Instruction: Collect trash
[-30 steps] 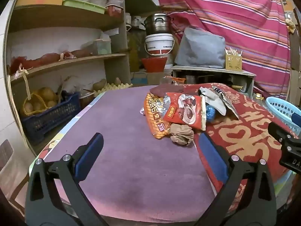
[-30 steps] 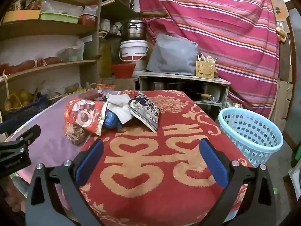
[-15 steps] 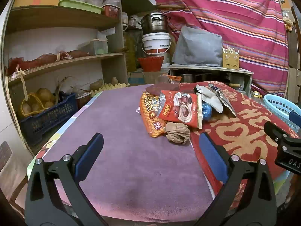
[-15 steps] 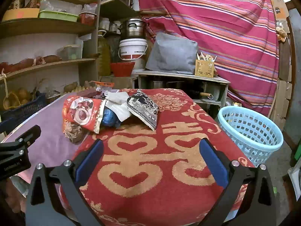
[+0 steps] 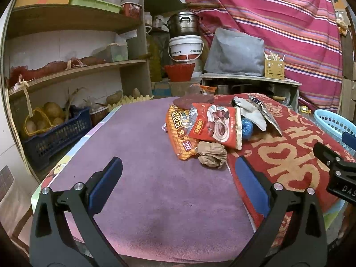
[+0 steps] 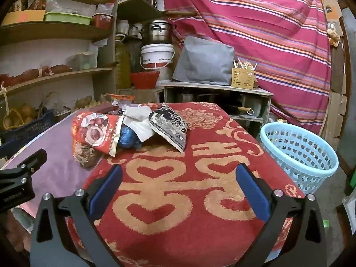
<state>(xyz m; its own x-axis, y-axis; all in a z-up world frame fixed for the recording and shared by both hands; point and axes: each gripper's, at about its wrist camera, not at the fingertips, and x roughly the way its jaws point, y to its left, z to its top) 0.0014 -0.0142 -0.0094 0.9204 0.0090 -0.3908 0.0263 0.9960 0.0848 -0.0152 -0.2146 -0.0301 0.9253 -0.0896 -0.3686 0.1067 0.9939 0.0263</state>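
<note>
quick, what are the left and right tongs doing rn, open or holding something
Left tongs: open, holding nothing.
Right tongs: open, holding nothing.

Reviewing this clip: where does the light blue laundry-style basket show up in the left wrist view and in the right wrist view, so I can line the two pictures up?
Left wrist: the light blue basket is cut off at the right edge, beyond the red mat.
Right wrist: the basket is in full view at right, beside the red mat, lower than it.
Shared landmark: the red snack bag in the trash pile.
</note>
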